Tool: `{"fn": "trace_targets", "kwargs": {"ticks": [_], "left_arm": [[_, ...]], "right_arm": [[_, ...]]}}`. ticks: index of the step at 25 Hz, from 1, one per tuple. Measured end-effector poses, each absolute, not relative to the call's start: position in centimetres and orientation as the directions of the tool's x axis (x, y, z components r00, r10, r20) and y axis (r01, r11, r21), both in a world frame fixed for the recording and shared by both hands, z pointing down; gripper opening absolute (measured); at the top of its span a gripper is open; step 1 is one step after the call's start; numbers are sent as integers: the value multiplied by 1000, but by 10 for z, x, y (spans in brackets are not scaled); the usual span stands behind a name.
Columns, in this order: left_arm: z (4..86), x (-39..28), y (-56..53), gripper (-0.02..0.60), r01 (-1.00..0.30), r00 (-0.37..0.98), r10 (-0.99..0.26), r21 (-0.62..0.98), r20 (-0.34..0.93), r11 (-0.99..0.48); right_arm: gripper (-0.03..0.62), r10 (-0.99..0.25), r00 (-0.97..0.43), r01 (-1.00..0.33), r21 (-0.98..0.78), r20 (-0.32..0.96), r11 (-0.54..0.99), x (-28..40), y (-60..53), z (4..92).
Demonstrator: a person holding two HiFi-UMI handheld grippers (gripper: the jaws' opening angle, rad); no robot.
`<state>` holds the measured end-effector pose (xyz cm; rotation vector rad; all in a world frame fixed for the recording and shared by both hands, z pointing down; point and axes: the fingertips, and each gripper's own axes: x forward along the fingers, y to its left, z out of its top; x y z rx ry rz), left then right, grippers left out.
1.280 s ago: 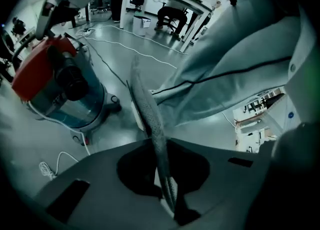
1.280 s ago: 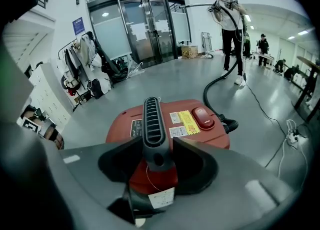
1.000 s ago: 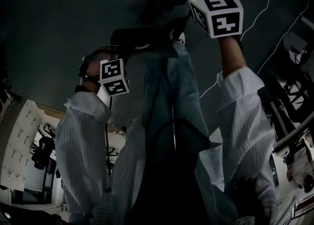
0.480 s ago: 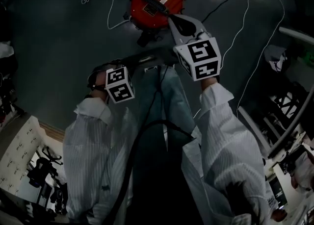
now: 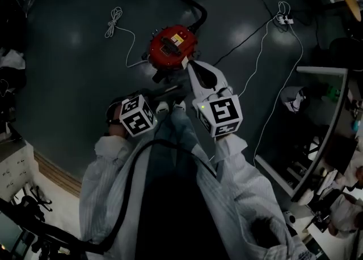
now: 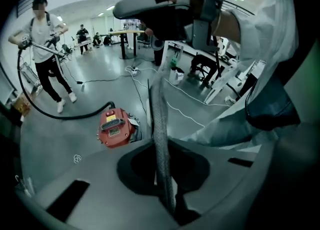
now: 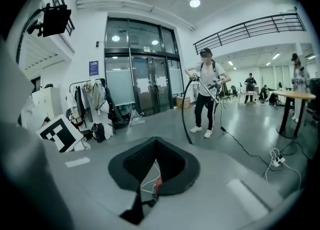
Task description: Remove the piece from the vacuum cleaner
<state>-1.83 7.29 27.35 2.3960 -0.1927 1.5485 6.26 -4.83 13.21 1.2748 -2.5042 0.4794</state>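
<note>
The red vacuum cleaner [image 5: 172, 47] stands on the dark floor ahead of me, and a black hose [image 5: 190, 1] leaves its far side. It shows as a red body [image 6: 116, 128] in the left gripper view. My left gripper [image 6: 167, 201] is shut on a grey ribbed hose [image 6: 160, 134] that rises between its jaws. In the head view a dark hose [image 5: 122, 196] runs from that hand down across my coat. My right gripper [image 5: 195, 67] points at the vacuum cleaner from just short of it. It is shut [image 7: 150, 194] with nothing held, and does not touch the vacuum.
White cables [image 5: 116, 18] and a power strip [image 5: 283, 20] lie on the floor around the vacuum. A curved railing [image 5: 326, 111] and cluttered benches stand at the right. A person holding another hose [image 6: 45, 48] stands some way off; the same or another person [image 7: 206, 93] stands near glass doors.
The head view has swung up, so more floor and the whole vacuum show. Both grippers now sit lower in view and farther back from the vacuum.
</note>
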Motion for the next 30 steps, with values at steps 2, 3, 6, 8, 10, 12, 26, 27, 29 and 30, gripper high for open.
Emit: {"fn": "trace_targets", "kwargs": {"ticks": [2, 3, 6, 8, 10, 12, 26, 27, 29, 30], "left_arm": [[249, -13, 71, 9, -293, 430, 4, 143, 903, -945], [237, -11, 71, 9, -308, 434, -15, 132, 901, -942], [208, -8, 69, 9, -346, 435, -73, 91, 898, -934], [194, -8, 69, 9, -366, 431, -104, 68, 896, -928], [184, -8, 68, 9, -386, 430, -130, 52, 893, -921], [176, -9, 68, 9, -401, 433, -147, 43, 889, -915], [163, -5, 81, 9, -392, 432, -156, 29, 888, -920], [163, -2, 83, 9, -389, 434, -154, 30, 888, -921], [163, 2, 88, 9, -382, 437, -151, 31, 887, -924], [163, 4, 90, 11, -379, 439, -149, 32, 886, -925]], "right_arm": [[0, -730, -573, -814, -151, 372, 561, 61, -36, 107], [0, -733, -578, -811, -153, 359, 564, 60, -29, 97], [0, -741, -591, -805, -177, 319, 566, 59, -12, 73], [0, -745, -597, -802, -192, 297, 566, 60, -5, 62], [0, -744, -605, -796, -199, 283, 572, 61, 0, 53], [0, -744, -610, -793, -197, 274, 577, 61, 3, 47], [0, -745, -623, -782, -169, 238, 600, 56, 20, 26], [0, -745, -623, -782, -169, 237, 600, 58, 21, 25], [0, -746, -623, -782, -168, 236, 600, 61, 25, 24], [0, -746, -623, -782, -167, 235, 600, 63, 27, 24]]}}
